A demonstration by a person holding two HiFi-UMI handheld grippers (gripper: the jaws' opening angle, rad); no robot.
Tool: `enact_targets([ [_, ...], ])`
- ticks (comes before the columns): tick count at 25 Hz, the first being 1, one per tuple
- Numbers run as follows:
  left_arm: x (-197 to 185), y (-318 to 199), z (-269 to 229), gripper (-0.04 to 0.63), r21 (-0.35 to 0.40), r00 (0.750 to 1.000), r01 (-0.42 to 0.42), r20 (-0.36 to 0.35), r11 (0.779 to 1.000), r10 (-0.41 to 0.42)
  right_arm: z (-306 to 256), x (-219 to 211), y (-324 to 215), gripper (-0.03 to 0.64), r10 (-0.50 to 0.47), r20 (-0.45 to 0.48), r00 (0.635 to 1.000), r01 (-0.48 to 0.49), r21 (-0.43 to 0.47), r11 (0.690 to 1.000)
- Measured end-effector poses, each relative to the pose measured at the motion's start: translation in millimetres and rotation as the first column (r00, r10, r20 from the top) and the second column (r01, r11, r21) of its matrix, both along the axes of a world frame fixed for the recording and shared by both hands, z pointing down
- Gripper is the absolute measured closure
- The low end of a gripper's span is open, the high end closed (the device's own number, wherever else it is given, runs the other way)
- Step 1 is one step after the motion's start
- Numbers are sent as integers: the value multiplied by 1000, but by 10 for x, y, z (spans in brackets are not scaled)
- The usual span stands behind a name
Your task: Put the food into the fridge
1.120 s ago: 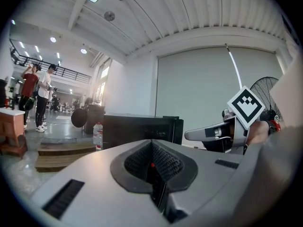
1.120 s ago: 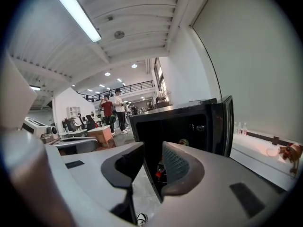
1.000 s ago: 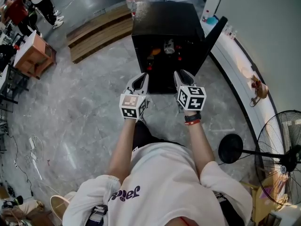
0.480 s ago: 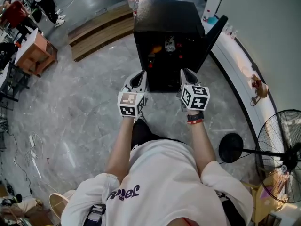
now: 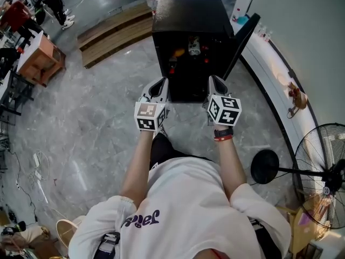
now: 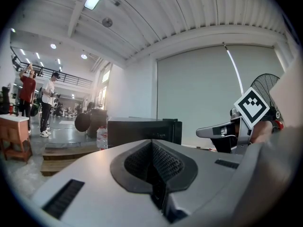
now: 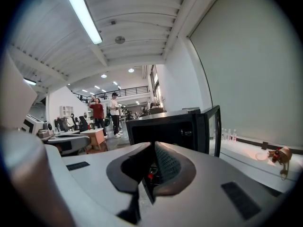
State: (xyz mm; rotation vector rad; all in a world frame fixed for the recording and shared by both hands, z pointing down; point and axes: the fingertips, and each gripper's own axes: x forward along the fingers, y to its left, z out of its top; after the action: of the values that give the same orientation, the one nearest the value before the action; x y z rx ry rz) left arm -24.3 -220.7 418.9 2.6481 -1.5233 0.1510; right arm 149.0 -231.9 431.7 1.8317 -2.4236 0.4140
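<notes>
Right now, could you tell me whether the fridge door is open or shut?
Open: the door stands swung out at the fridge's right side, and food items show inside.

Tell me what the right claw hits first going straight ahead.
The right claw, jaws just closing on nothing, points into the open black fridge: probably its lower interior first, though depth is unclear.

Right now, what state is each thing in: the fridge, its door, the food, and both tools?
fridge: upright on the floor, inside exposed.
fridge door: swung wide open.
food: several items sitting inside the fridge.
left tool: shut, empty.
right tool: jaws have just been closing, now almost together, nothing between them.
</notes>
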Motion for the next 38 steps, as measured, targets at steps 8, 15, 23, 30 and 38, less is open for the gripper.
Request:
enact_targets([
  [8, 81, 70, -76, 578, 19, 1000, -2, 9, 1000, 2, -44, 75, 85, 594, 5, 4, 1000, -5, 13, 1000],
  [15, 111, 103, -108, 578, 27, 1000, 1, 6, 1000, -1, -76, 84, 107, 601, 3, 2, 1000, -3, 23, 1000],
  [23, 206, 135, -138, 578, 41, 1000, -9, -9, 999, 10, -100, 173, 164, 601, 12, 0, 1000, -12, 29, 1000],
  [30, 226, 134, -131, 578, 39, 1000, -9, -17, 999, 10, -100, 192, 183, 601, 13, -4, 1000, -13, 31, 999],
  [38, 239, 187, -84, 578, 29, 1000, -9, -14, 1000, 9, -49, 195, 230, 601, 10, -2, 1000, -10, 24, 1000],
])
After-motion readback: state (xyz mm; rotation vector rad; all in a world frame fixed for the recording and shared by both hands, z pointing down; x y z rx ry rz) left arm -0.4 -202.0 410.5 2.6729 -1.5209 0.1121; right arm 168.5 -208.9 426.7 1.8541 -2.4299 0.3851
